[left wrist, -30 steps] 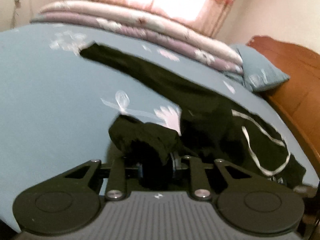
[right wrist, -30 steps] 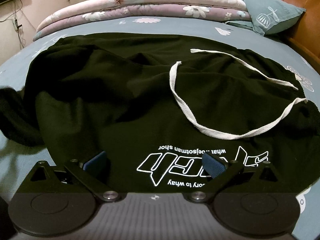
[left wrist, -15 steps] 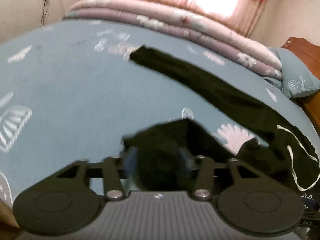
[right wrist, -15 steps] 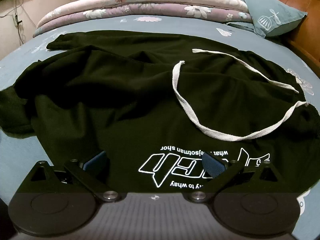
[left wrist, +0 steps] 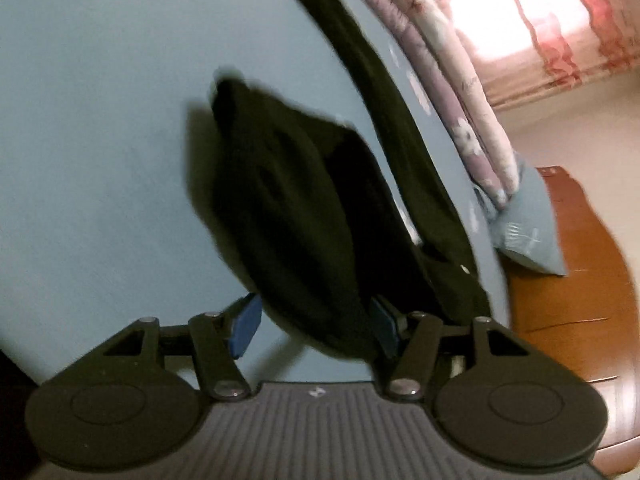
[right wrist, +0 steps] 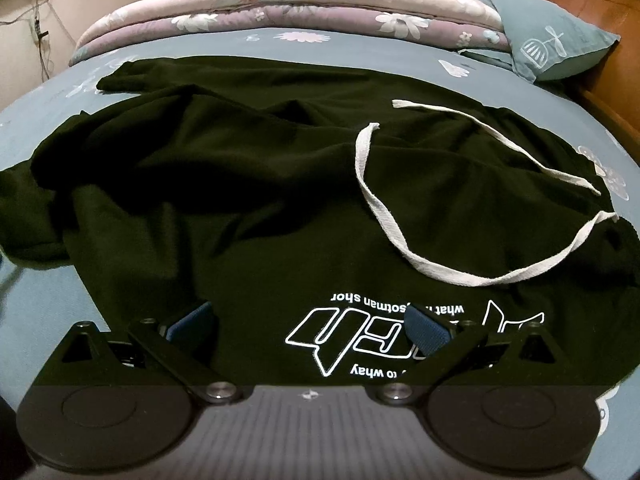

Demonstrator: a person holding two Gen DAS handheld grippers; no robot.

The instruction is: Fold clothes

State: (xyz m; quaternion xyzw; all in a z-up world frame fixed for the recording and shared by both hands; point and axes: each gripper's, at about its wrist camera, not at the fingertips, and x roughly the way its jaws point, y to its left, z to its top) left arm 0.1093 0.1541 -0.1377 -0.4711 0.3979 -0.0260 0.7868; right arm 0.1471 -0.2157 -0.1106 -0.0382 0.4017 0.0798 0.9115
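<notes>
Fabric of the black hoodie (right wrist: 280, 208) spread on the blue bedsheet (left wrist: 100, 140), bunched half a second ago, now hangs as a long fold between the left gripper (left wrist: 316, 326) pads, which stand spread. Right gripper (right wrist: 308, 326) hovers wide open over the hoodie's print, folded quilt (right wrist: 288, 4) beyond.

A bed (right wrist: 520, 92) in a blue patterned sheet carries a black garment (right wrist: 260, 200) spread ahead of the right hand-held gripper (right wrist: 308, 326), a folded floral quilt (right wrist: 288, 4) and blue pillow (right wrist: 556, 48) beyond.
</notes>
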